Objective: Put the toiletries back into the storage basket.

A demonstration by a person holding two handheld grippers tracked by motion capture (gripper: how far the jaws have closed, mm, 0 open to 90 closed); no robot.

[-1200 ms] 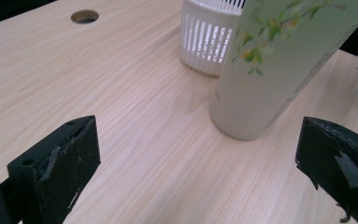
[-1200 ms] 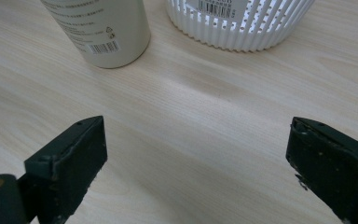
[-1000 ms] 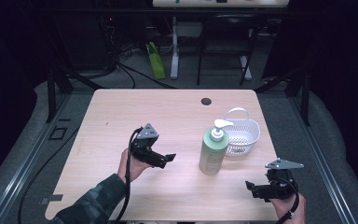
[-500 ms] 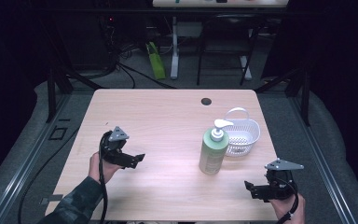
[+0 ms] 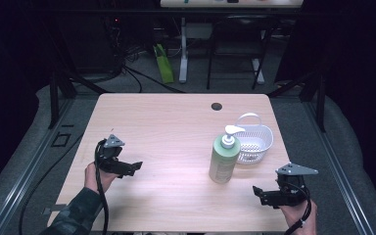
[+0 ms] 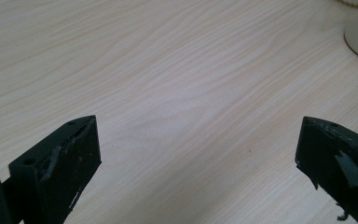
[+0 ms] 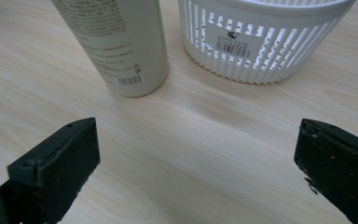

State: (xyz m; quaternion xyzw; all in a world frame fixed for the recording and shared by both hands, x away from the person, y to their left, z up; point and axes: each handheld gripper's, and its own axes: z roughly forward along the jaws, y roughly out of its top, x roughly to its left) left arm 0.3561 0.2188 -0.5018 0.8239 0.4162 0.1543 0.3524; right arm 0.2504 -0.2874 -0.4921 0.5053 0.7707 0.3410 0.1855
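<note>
While both hand-held grippers (image 5: 127, 168) (image 5: 262, 193) gape empty near table (image 5: 166, 122) front edge, bottle (image 5: 224, 159) stands between.

A light wood-grain table (image 5: 166, 127) fills the middle of the high view, with a small round dark cable hole (image 5: 217, 106) near its far edge at about one o'clock. The room around it is dark. At twelve o'clock, white legs of a second desk (image 5: 183, 54) stand on grey floor (image 5: 225, 83), a green object (image 5: 163, 62) leaning beside them. Black cables (image 5: 127, 73) trail at eleven o'clock. Black frame bars (image 5: 54, 93) flank the table at nine and three o'clock.
</note>
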